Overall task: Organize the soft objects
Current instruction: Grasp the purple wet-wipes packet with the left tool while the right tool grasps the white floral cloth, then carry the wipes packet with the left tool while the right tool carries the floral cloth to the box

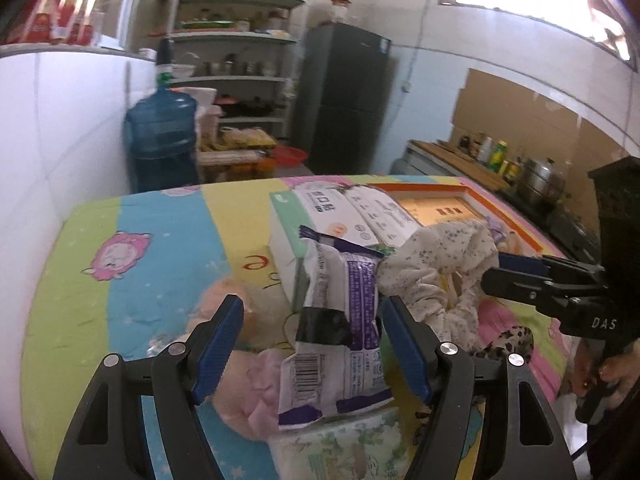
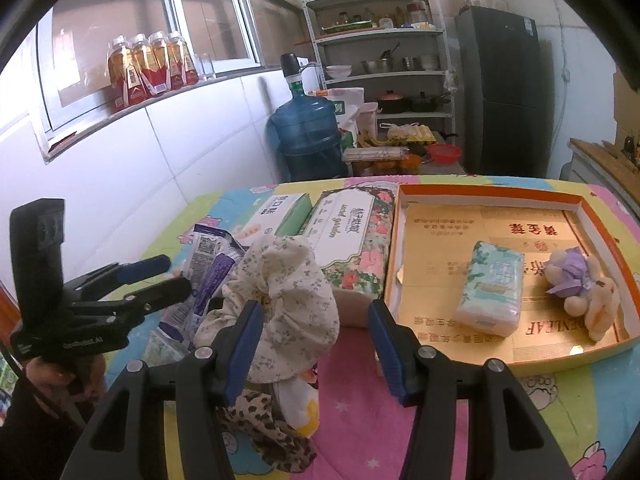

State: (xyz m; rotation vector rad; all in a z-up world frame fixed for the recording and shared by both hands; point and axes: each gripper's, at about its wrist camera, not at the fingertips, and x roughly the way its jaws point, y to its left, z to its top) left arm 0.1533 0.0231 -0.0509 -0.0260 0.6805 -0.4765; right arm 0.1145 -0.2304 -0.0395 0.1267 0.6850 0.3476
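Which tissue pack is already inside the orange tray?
The small mint-green tissue pack, lying beside the plush toy in the orange tray. The floral tissue pack and the green-edged box sit outside it on the cloth.

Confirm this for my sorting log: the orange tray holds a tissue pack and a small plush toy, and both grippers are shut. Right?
Not quite: the left gripper and right gripper are open, as each wrist view shows. The orange tray does hold the tissue pack and plush toy.

I see a white-tiled kitchen wall [image 2: 132, 152] — daylit window [image 2: 132, 32], open shelving [image 2: 380, 40], dark fridge [image 2: 500, 92] — worktop [image 1: 460, 160] at right
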